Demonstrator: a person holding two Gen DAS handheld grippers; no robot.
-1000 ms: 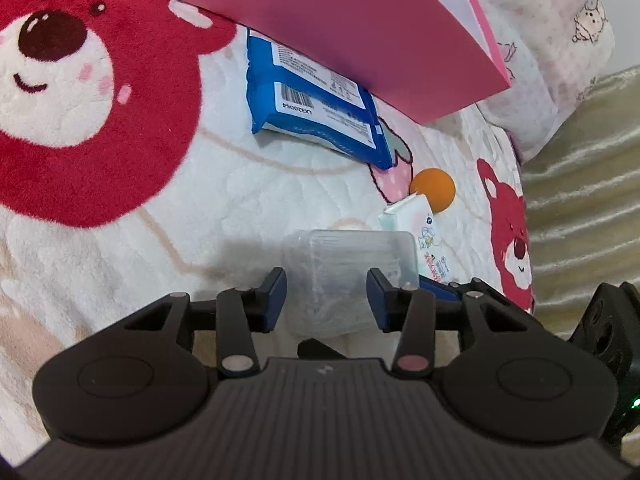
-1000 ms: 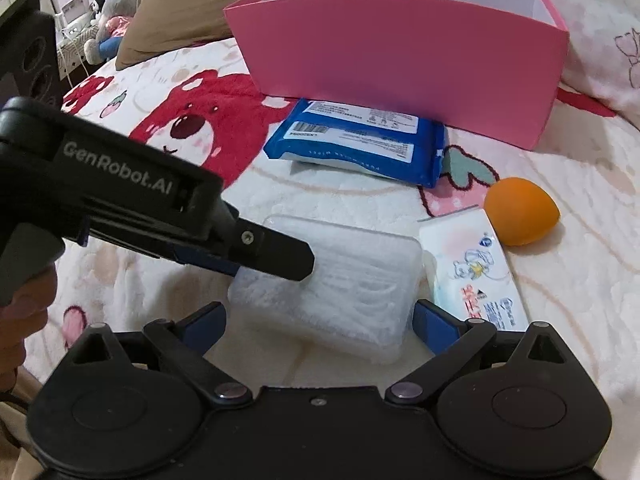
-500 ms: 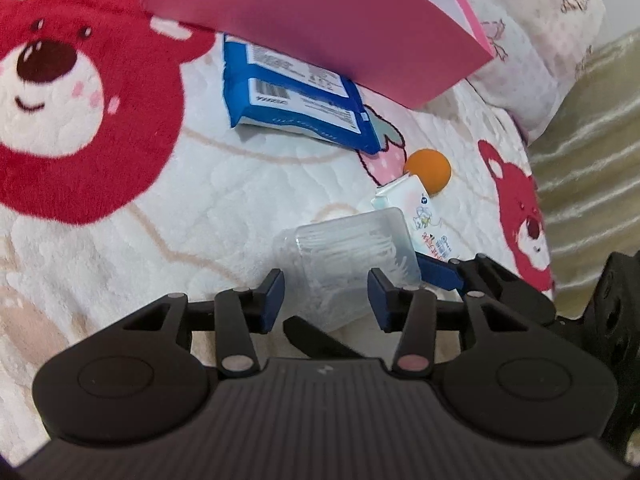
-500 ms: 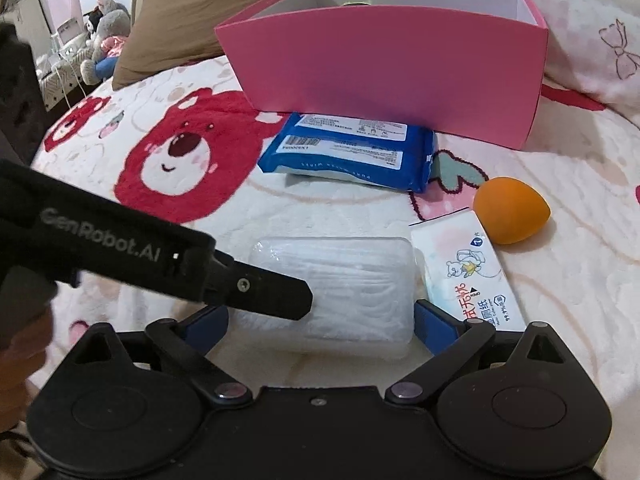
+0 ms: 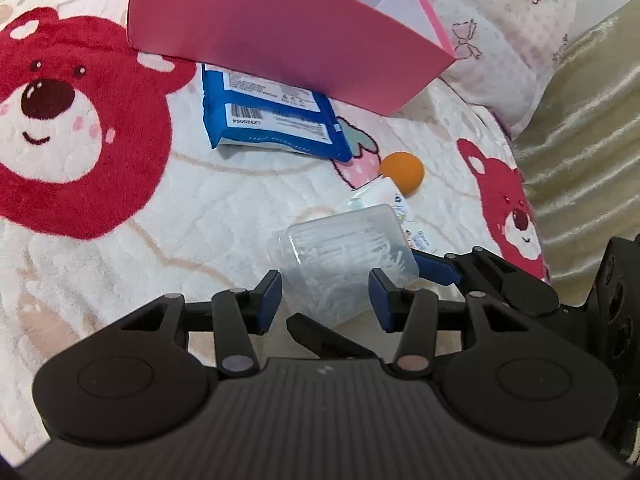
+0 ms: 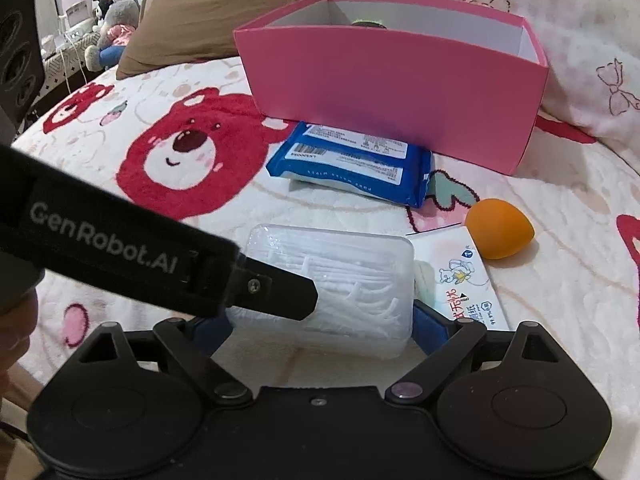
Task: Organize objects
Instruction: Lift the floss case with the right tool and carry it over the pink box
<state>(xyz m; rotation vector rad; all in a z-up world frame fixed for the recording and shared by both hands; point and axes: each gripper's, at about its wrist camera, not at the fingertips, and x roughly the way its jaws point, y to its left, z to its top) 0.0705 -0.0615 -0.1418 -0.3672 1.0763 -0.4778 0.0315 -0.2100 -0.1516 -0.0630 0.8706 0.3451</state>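
A clear plastic box of floss picks (image 6: 332,276) is held between the blue pads of my right gripper (image 6: 320,328), lifted a little off the bedspread and tilted. It also shows in the left wrist view (image 5: 344,256). My left gripper (image 5: 325,294) is open, its fingers on either side of the box's near end without touching it; one left finger (image 6: 276,292) lies across the box in the right wrist view. A pink open box (image 6: 392,92) stands behind.
A blue wipes pack (image 6: 352,164) lies in front of the pink box. An orange sponge (image 6: 500,228) and a white tissue packet (image 6: 460,276) lie to the right. Pillows (image 6: 224,4) sit behind, a beige blanket (image 5: 580,140) at the right.
The right gripper has closed on the floss box and raised it, tilting it. The left gripper has pulled back and up; the pink box now shows more fully.
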